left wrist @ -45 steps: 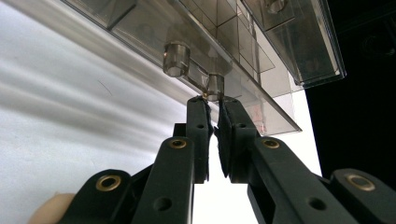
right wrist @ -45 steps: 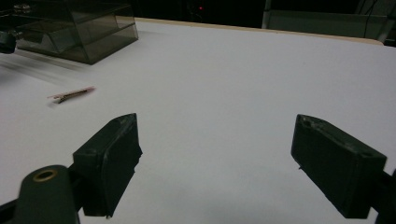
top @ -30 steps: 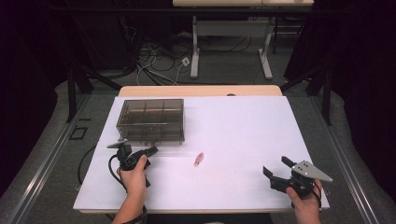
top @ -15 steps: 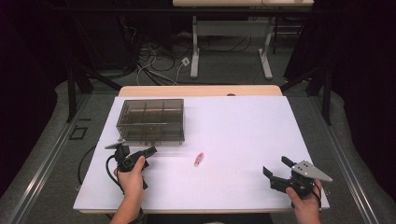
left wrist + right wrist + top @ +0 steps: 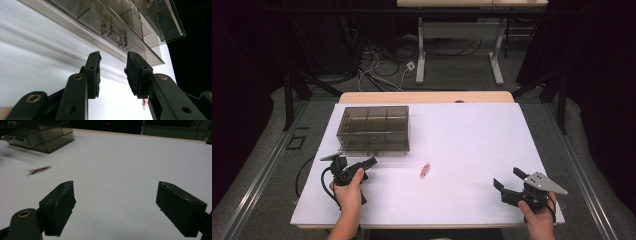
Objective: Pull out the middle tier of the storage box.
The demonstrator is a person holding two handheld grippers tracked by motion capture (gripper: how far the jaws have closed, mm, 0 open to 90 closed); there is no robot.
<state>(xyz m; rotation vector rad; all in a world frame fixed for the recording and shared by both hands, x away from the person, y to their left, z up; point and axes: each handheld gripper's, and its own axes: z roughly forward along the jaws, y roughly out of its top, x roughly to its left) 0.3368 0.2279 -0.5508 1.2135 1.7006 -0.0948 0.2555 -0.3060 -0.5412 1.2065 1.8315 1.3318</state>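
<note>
The left claw (image 5: 362,165) sits near the table's left edge, just in front of the box (image 5: 373,128). Its jaws have just been opening and now stand partly apart with nothing between them. This placement suits work on the box's front face: the left gripper view looks up at that face, where two clear knobs (image 5: 113,31) project just beyond the pads (image 5: 93,72). The high view does not resolve these knobs; it gives the layout instead, with the box standing toward the far left corner of the table (image 5: 472,140).

The right claw (image 5: 508,182) rests near the front right corner, jaws wide open and empty, well apart from the work. This position reads as parked, keeping the centre free.

A small pink clip (image 5: 425,170) lies between the claws, nearer the left, just beside the box's front right corner. The right gripper view shows it as a thin sliver (image 5: 38,169) lying flat, a shape the high view leaves unclear.
</note>
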